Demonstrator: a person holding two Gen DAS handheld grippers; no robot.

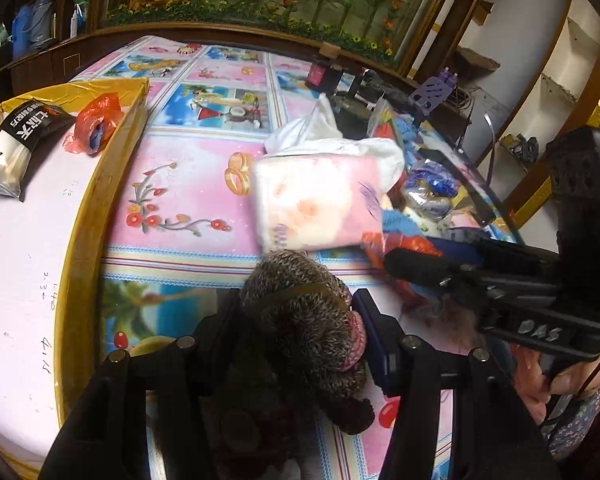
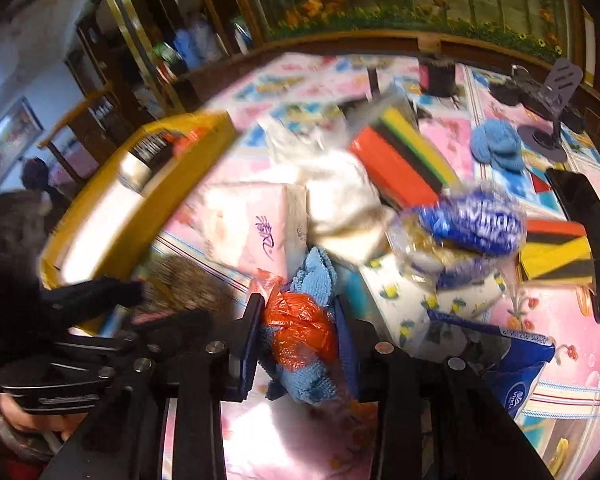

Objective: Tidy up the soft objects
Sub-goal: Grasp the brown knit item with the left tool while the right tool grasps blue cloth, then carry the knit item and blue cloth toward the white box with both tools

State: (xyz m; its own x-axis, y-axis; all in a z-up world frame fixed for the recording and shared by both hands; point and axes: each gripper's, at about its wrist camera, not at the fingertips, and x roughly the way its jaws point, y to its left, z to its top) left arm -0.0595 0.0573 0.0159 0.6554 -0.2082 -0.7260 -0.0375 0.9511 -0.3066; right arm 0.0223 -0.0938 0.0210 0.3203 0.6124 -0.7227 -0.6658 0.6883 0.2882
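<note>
Both pickups look made. The left tongs (image 1: 300, 332) clamp a brown knitted hat (image 1: 300, 308) near the gold-rimmed box (image 1: 100, 176); the right tongs (image 2: 300, 332) pinch a blue cloth in an orange bag (image 2: 300, 332). Next, I judge, each lifts leftward into the box.

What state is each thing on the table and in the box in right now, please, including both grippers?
Left gripper: shut on the brown plush toy.
Right gripper: closed on the orange bag with blue cloth.
Pink tissue pack: lying flat on the tablecloth.
Yellow box: open, holding a black-and-white packet and a second orange bag.
Striped sponge pack: tilted on the pile.
</note>
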